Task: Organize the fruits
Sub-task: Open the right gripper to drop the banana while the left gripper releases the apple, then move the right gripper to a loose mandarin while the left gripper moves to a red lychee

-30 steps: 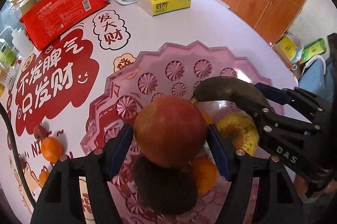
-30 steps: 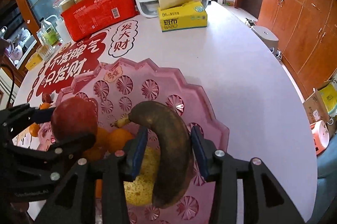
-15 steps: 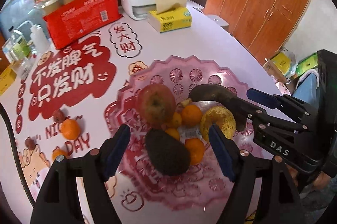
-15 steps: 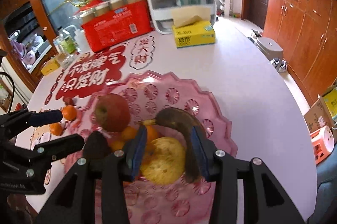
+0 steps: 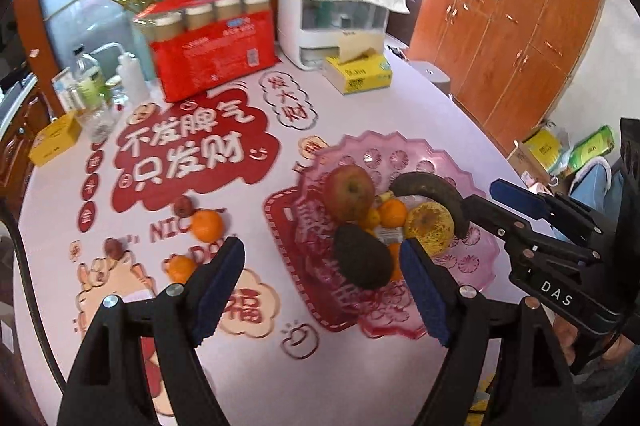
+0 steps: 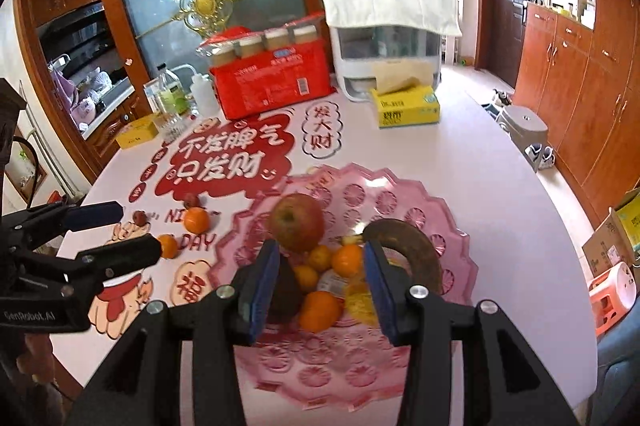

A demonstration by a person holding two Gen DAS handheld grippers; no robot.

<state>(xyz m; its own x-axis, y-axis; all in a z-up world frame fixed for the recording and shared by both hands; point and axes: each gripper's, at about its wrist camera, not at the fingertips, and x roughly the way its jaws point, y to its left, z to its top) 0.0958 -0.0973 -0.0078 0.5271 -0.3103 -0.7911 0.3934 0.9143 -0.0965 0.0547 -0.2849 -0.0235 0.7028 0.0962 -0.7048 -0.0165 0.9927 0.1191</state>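
Two grippers fill the bottom of both views, each spread wide and holding nothing: the left gripper (image 5: 322,288) hangs above the table short of the plate, and the right gripper (image 6: 320,288) hovers over the plate's near side. Just beyond them, in the middle of the frames, the pink plate (image 6: 452,222) carries the heap: an avocado (image 5: 362,260), a yellow pear (image 5: 430,228), oranges, a red apple (image 6: 297,228) and a browned banana (image 6: 412,250) curving along its right. Left of the plate, two loose oranges (image 5: 206,225) and small dark red fruits (image 5: 183,205) lie on the printed tablecloth (image 5: 180,153).

Judging by this, the gathering is partly done; the next move calls for the left gripper to swing over the nearest loose orange, drop and close gently.

Far back stand a red pack (image 6: 272,81) and tissue box (image 6: 406,105). Fingers hide part of the heap, and a wrapped item among the oranges is unreadable.
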